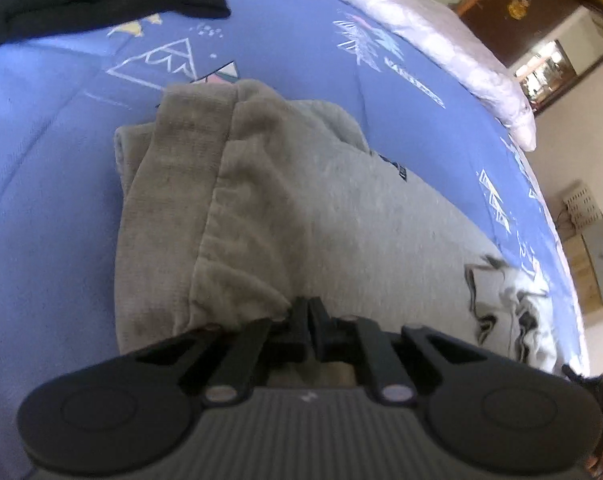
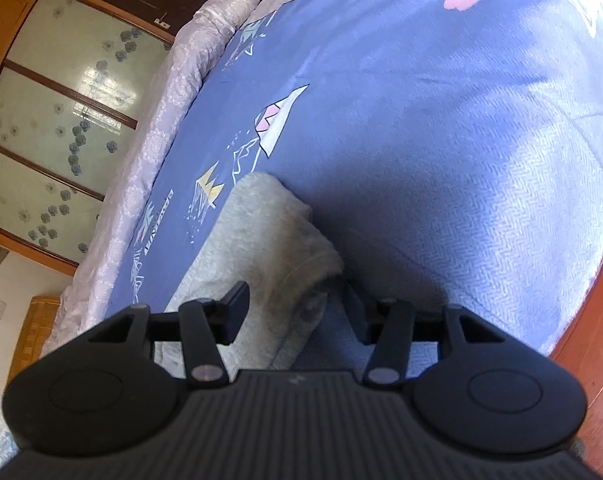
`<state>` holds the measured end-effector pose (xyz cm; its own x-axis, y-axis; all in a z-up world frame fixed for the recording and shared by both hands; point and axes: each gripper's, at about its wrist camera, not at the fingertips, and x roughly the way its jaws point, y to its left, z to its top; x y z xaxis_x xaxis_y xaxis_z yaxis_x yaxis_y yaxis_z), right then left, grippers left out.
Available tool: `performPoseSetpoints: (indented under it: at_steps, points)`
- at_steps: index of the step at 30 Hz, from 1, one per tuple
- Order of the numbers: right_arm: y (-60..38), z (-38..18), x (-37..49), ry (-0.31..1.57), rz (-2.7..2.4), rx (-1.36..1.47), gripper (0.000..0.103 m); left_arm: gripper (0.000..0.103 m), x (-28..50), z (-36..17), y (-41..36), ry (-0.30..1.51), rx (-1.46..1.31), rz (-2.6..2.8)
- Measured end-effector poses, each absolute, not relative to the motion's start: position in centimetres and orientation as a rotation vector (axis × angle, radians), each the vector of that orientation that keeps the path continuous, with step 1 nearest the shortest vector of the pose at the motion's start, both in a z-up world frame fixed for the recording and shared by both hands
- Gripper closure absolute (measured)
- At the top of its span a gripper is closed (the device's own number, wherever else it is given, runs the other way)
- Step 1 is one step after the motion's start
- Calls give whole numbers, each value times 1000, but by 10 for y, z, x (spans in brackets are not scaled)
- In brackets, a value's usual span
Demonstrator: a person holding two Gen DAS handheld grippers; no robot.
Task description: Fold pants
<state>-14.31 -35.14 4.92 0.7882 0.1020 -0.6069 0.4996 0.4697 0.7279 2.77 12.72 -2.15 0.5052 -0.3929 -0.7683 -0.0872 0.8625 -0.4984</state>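
While the grey pants [image 1: 301, 208] lie on the bed [image 1: 53, 184] already doubled over, the left hand-held gripper [image 1: 307, 320] pinches their near edge and the right hand-held gripper [image 2: 297, 312] gapes wide around another fold; one more fold probably remains

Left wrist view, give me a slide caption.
Left tongs shut on grey pants, folded on a blue bedspread.

My left gripper [image 1: 309, 322] and right gripper [image 2: 295, 312]: matte black, ribbed grey housing, silver pivot screws, round side discs.
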Motion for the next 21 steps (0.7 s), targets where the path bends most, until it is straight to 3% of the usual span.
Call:
performPoseSetpoints:
  at_steps: [7,15,16,17,21]
  points:
    - [-352,45,-141,615,-250,1086,41,97,25,-20,125,1036,-498,-199]
    - [-338,47,-122,643,-214,961,41,97,26,-13,123,1051,-491,-187]
    - [-337,47,-119,652,-212,944,50,96,25,-9,124,1050,-500,-191]
    - [-335,47,-115,682,-200,927,82,93,23,-2,125,1038,-509,-196]
    - [-314,69,-117,650,-143,812,87,80,11,40,123,931,-567,-277]
